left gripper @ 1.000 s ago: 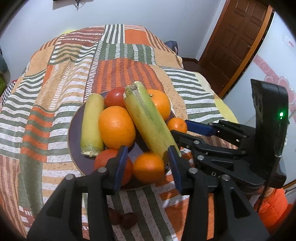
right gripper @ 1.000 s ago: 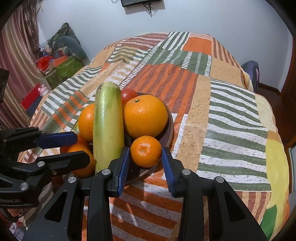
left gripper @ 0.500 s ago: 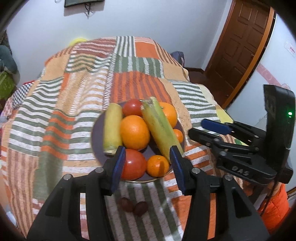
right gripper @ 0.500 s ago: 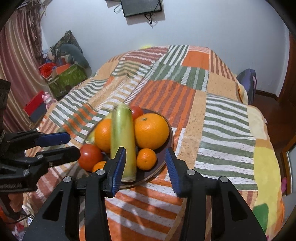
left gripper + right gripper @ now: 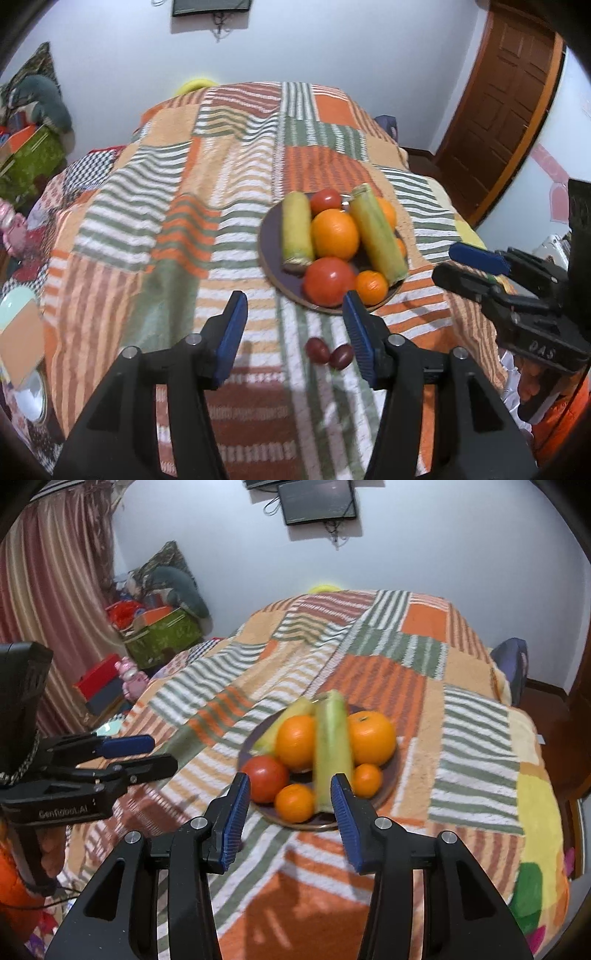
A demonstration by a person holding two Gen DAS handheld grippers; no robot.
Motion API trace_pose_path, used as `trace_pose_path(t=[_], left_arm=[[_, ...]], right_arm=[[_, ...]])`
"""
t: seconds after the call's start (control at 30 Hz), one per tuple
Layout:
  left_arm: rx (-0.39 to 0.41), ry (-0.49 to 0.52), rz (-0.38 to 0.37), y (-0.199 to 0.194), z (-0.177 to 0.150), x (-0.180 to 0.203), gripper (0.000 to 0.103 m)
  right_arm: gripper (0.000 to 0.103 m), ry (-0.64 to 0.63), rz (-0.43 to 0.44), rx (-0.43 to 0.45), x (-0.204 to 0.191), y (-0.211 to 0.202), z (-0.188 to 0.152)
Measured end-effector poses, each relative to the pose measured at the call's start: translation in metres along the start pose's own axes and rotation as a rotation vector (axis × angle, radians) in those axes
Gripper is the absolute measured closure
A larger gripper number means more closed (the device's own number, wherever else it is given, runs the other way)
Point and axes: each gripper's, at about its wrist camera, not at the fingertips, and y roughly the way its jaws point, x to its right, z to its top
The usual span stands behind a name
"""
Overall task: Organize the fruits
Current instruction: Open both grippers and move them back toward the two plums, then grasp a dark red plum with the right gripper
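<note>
A dark plate (image 5: 271, 273) (image 5: 388, 794) on the striped bedspread holds oranges (image 5: 334, 234) (image 5: 371, 733), small mandarins (image 5: 371, 287) (image 5: 294, 802), tomatoes (image 5: 328, 281) (image 5: 266, 778) and two corn cobs in husk (image 5: 297, 230) (image 5: 332, 746). Two small dark red fruits (image 5: 328, 352) lie on the spread in front of the plate. My left gripper (image 5: 295, 336) is open and empty, above the spread near them. My right gripper (image 5: 290, 818) is open and empty, just short of the plate. Each gripper shows in the other's view (image 5: 472, 266) (image 5: 136, 751).
The patchwork bedspread (image 5: 184, 221) covers the bed. A brown door (image 5: 498, 103) stands at the right. Boxes and a green bin (image 5: 162, 635) sit on the floor at the left by a curtain. A monitor (image 5: 317, 502) hangs on the far wall.
Both grippers have drawn back and up from the plate, which now looks smaller and farther. The left view has swung so the plate sits to the right. Both stay open and empty.
</note>
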Motion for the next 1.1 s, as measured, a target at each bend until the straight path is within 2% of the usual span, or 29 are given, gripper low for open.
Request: trace_pose_path(t=[0.33,0.6,0.87,1.1], left_arm=[[-0.045,-0.050,0.035,-0.001,-0.023,-0.021,0.049],[-0.099,-0.062,0.011,0.014,-0.033,-0.022,0.049],[-0.138,-0.055,-0.008,0.030,-0.035,-0.016,0.049],[-0.179,-0.038,-0.033,0.048,-0.034,-0.007,0.049]], right_arm=[[0.060,-0.033,0.080,-0.129,-0.029,0.040,-0.023],[0.060,-0.052,0.121,-0.223,-0.041,0.070,-0.037],[0.078,-0.081,0.123,-0.241,-0.045,0.078,-0.042],[0.077,-0.047,0.110,-0.198,-0.028,0.063,-0.037]])
